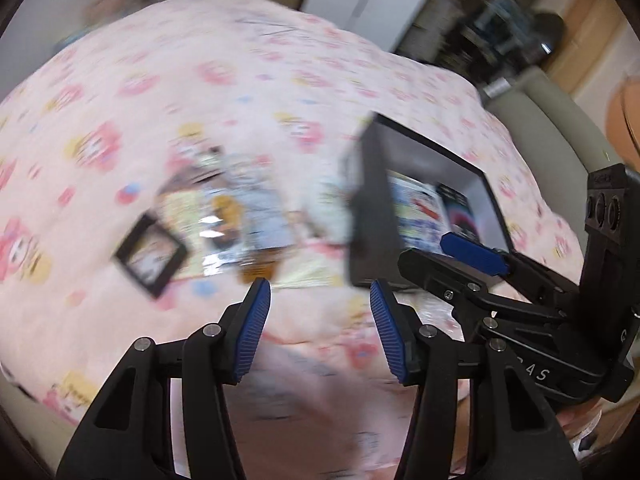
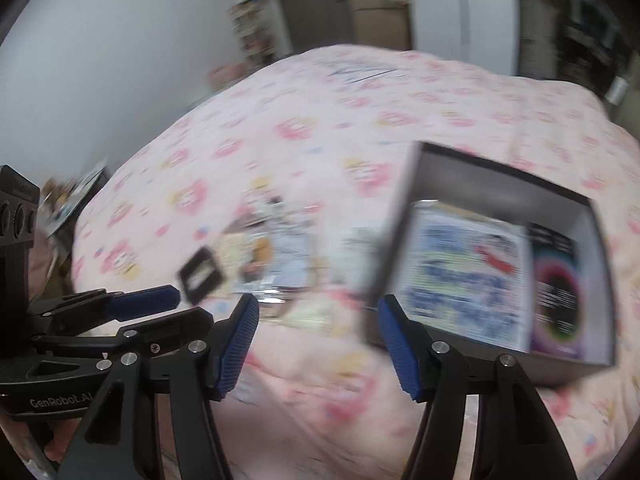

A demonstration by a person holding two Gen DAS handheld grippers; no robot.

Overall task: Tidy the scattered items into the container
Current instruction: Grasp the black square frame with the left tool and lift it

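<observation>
A black open box (image 1: 436, 168) (image 2: 508, 188) lies on a pink flowered bedspread (image 1: 200, 100) (image 2: 320, 128), with a blue-and-white booklet (image 2: 464, 272) and a dark card (image 2: 558, 288) inside. Left of it lie scattered items: a small black-framed square (image 1: 150, 254) (image 2: 200, 276) and glossy picture packets (image 1: 236, 220) (image 2: 268, 260). My left gripper (image 1: 320, 328) is open and empty, above the bedspread in front of the packets. My right gripper (image 2: 318, 344) is open and empty, near the box's front left corner. Both views are blurred.
The right gripper shows in the left wrist view (image 1: 520, 280) beside the box, and the left gripper shows in the right wrist view (image 2: 120, 312). A grey bed edge (image 1: 540, 136) and shelves (image 1: 500, 32) stand at the far right. A white wall (image 2: 120, 60) is behind.
</observation>
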